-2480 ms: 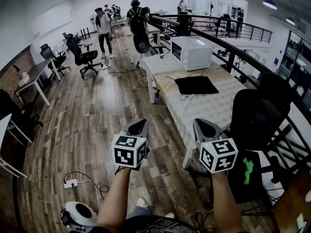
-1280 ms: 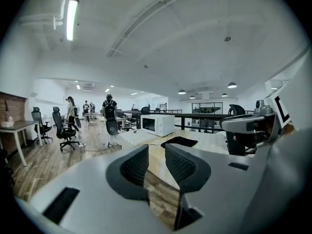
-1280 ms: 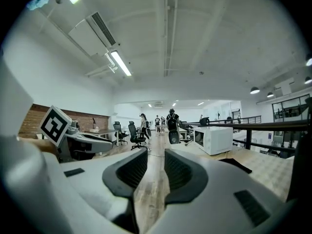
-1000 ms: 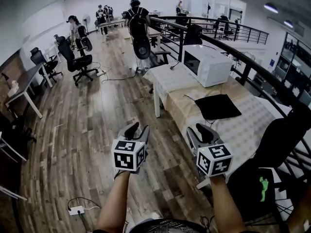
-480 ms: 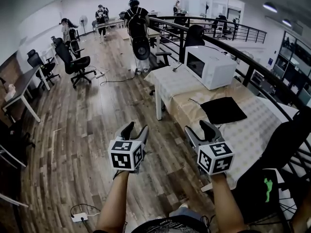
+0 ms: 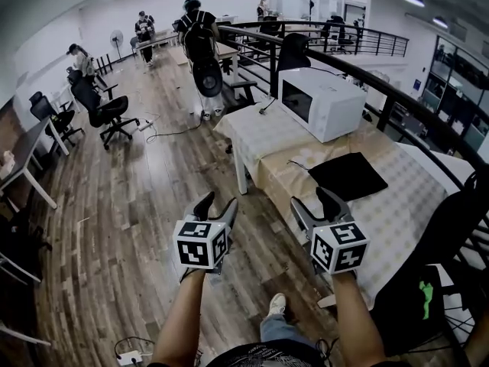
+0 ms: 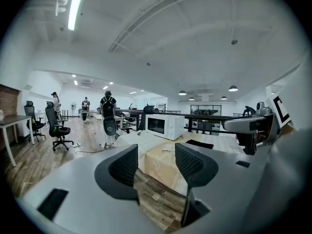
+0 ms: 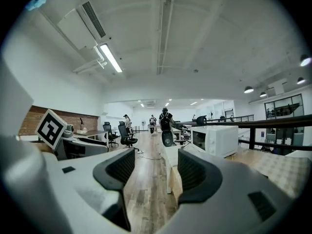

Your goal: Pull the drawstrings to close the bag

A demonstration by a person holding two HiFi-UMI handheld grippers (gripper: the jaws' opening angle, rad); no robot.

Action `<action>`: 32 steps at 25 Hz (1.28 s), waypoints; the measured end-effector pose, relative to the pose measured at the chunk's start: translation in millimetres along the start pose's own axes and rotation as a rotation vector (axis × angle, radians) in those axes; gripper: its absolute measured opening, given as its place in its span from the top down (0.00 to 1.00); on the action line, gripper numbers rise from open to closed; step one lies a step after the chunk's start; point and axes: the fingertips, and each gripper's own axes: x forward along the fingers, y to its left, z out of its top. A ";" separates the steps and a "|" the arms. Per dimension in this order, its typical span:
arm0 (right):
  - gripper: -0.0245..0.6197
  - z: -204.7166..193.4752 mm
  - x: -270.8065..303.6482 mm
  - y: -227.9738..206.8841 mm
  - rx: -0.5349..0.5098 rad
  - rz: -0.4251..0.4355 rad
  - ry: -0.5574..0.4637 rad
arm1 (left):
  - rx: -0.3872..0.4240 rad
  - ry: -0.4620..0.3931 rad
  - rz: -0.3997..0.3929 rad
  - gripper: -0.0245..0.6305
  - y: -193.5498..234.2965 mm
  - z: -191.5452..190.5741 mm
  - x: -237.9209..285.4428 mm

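A flat black bag (image 6: 348, 176) lies on the cloth-covered table (image 6: 279, 140), with a thin drawstring (image 6: 295, 164) trailing off its left corner. It also shows small and far in the left gripper view, bag (image 7: 199, 143). Both grippers are held in the air above the wooden floor, short of the table's near edge. My left gripper (image 6: 216, 199) (image 7: 155, 160) is to the left of the table; its jaws are opening with nothing between them. The right gripper (image 6: 313, 199) (image 8: 153, 165) is near the table's front corner, jaws also opening and empty.
A white microwave (image 6: 321, 102) stands on the table behind the bag. A black chair (image 6: 447, 235) is at the right, by a dark railing (image 6: 359, 71). A person (image 6: 197, 33) stands by the table's far end. An office chair (image 6: 99, 113) and desks are at the left.
Both grippers' jaws have spread wider apart. The view has drifted and tilted, so the table, bag and microwave sit nearer the middle. A shoe now shows at the bottom.
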 end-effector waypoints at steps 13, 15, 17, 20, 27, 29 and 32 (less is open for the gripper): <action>0.55 26.5 97.3 -125.2 0.016 -0.074 0.010 | 0.050 0.009 -0.073 0.60 -13.4 54.9 164.5; 0.55 28.9 107.7 -143.1 0.020 -0.081 0.010 | 0.053 0.011 -0.086 0.60 -18.5 60.7 188.5; 0.55 30.5 115.6 -159.2 0.021 -0.092 0.011 | 0.055 0.008 -0.099 0.60 -23.9 66.4 209.3; 0.55 33.0 124.3 -181.2 0.024 -0.112 0.007 | 0.057 0.005 -0.122 0.60 -32.0 74.1 235.5; 0.55 30.1 127.2 -222.0 0.053 -0.155 0.002 | 0.096 0.028 -0.179 0.59 -60.9 78.8 275.2; 0.55 28.5 129.1 -229.1 0.060 -0.166 0.004 | 0.104 0.031 -0.198 0.59 -66.6 79.5 283.9; 0.55 24.9 128.1 -238.0 0.060 -0.190 0.007 | 0.101 0.040 -0.225 0.59 -72.8 76.3 296.4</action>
